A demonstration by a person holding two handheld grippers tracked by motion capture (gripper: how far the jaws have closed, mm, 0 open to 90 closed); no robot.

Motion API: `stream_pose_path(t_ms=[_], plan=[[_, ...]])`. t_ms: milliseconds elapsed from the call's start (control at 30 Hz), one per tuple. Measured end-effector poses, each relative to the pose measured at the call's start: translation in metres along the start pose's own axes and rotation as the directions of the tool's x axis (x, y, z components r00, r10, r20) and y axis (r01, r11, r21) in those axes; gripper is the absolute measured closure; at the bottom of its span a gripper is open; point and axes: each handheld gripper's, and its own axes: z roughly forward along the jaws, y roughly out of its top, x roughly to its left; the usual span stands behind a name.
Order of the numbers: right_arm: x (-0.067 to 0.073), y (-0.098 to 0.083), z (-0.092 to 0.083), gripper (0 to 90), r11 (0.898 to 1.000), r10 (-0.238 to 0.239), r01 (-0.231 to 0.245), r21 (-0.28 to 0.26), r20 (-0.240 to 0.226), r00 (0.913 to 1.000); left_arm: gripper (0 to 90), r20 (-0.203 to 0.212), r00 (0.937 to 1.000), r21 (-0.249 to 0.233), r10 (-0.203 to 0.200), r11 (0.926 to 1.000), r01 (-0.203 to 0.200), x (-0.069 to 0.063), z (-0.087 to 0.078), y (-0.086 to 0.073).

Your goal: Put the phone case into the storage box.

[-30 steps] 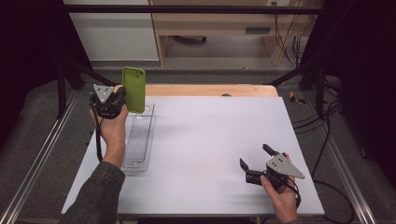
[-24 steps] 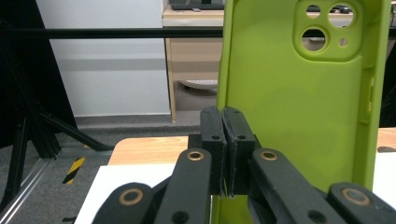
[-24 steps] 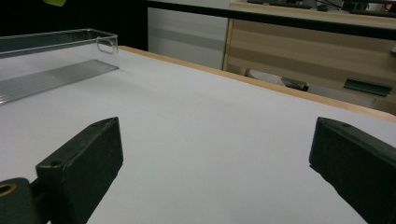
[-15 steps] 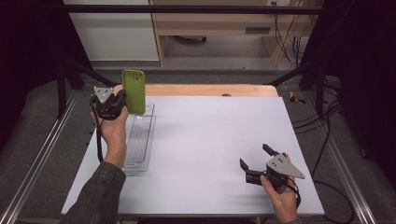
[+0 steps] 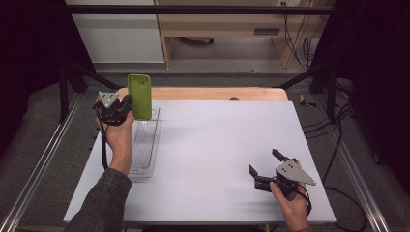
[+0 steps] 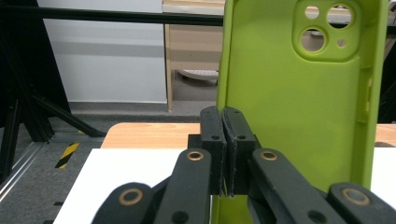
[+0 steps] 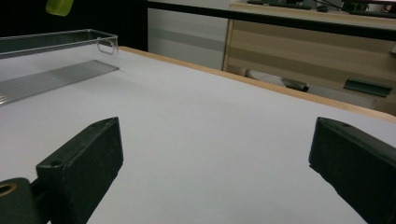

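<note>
We see the left claw [image 5: 126, 107] with its jaws pressed together on one long edge of the green phone case [image 5: 139, 96], pinching the thin wall so that the case stands upright above the far end of the clear tray [image 5: 151, 159], clear of the worktop [image 5: 217, 145]; in the left gripper view the case [image 6: 299, 93] rises to the right of the closed pads with its camera cut-outs at the top and its hollow inner side towards us. We judge the chief risk to be the narrow hold: the case is soft and is gripped at a single edge, so it may pivot or slip between the pads if the hand tilts, and fall onto the tray rim or beyond the worktop's far wooden edge. A lowering begun off-centre may catch the tray's thin wall and push the light tray aside. The right claw [image 5: 263, 164], near the front right corner, rests with its jaws spread wide and nothing between them, well apart from the case. The worktop is a plain white sheet on a wooden board; around it we see black frame bars, grey floor, trailing cables at the right, and pale cabinets behind.
</note>
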Motion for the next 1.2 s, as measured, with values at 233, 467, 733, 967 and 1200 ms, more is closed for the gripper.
stream_pose_path(t_ms=[233,467,733,967,1200], plan=[[-0.001,0.000,0.000,3.2,1.000,0.001,-0.001,-0.004,0.002,1.0000,87.3,-0.006,0.9999,0.009,-0.012,0.9999,0.012,0.002,0.001,-0.003],[-0.001,0.000,0.000,3.2,1.000,-0.001,0.001,-0.003,0.002,1.0000,87.3,-0.005,0.9997,0.022,-0.023,0.9995,0.023,0.002,0.004,-0.008],[-0.001,0.000,0.000,3.3,1.000,-0.003,0.003,-0.001,-0.004,1.0000,87.3,-0.009,0.9997,0.038,-0.023,0.9990,0.023,0.001,0.011,-0.013],[-0.003,0.000,-0.001,3.1,1.000,-0.002,0.002,-0.001,-0.002,1.0000,87.2,-0.011,0.9998,0.055,-0.015,0.9984,0.015,-0.004,0.016,-0.017],[-0.003,-0.001,0.000,3.0,1.000,-0.003,0.003,-0.001,-0.007,1.0000,87.2,-0.024,0.9997,0.066,-0.008,0.9978,0.009,-0.003,0.020,-0.020]])
